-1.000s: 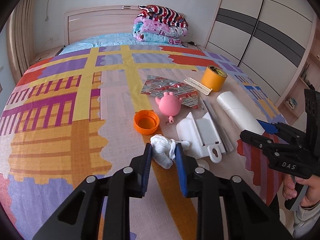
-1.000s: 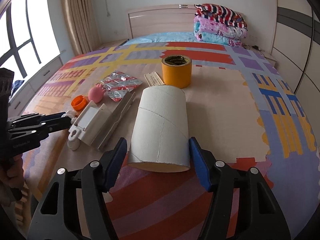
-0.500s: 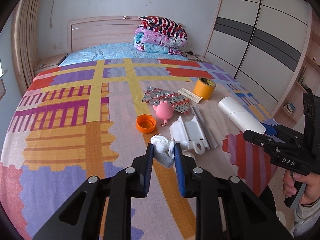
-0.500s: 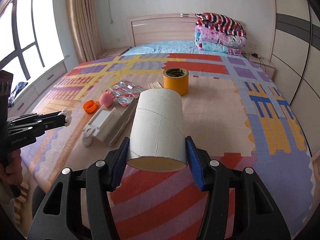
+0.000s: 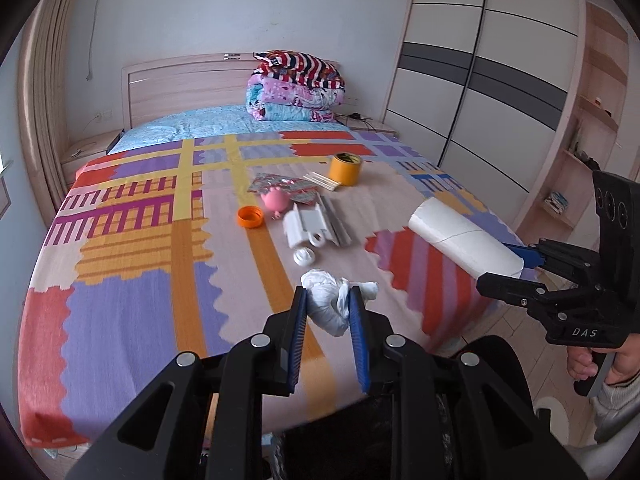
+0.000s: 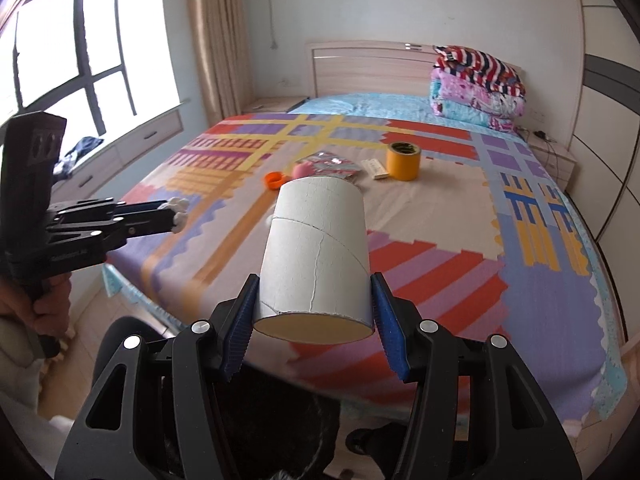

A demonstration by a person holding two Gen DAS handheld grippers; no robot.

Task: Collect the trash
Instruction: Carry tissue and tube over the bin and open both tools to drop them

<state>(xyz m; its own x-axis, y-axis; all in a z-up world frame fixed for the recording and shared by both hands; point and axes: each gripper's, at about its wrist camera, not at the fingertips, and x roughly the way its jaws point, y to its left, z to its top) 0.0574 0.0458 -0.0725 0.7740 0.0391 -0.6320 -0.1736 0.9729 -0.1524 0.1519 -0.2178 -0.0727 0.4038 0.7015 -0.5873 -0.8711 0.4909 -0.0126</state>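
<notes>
My left gripper [image 5: 327, 300] is shut on a crumpled white tissue [image 5: 330, 304], held in the air over the foot of the bed [image 5: 132, 300]. My right gripper [image 6: 314, 292] is shut on a white cardboard tube [image 6: 316, 248], pads pressing its near end. In the left wrist view the tube [image 5: 460, 240] and the right gripper [image 5: 516, 268] show at the right, off the bed's corner. In the right wrist view the left gripper [image 6: 170, 216] with the tissue [image 6: 178, 210] shows at the left. A dark bin opening [image 5: 352, 444] lies below both grippers.
On the bed remain an orange cap [image 5: 249, 216], a pink toy [image 5: 275, 201], a foil wrapper [image 5: 280, 186], white plastic pieces [image 5: 310, 230], a small white lid [image 5: 304, 257], a flat white box [image 5: 322, 181] and an orange tape roll [image 5: 345, 168]. Folded blankets [image 5: 294, 88] sit at the headboard; wardrobe [image 5: 480, 92] at right.
Both grippers have drawn back and up from the bed's middle to past its foot, carrying the tissue and the tube. The right jaws had closed onto the tube by half a second ago.
</notes>
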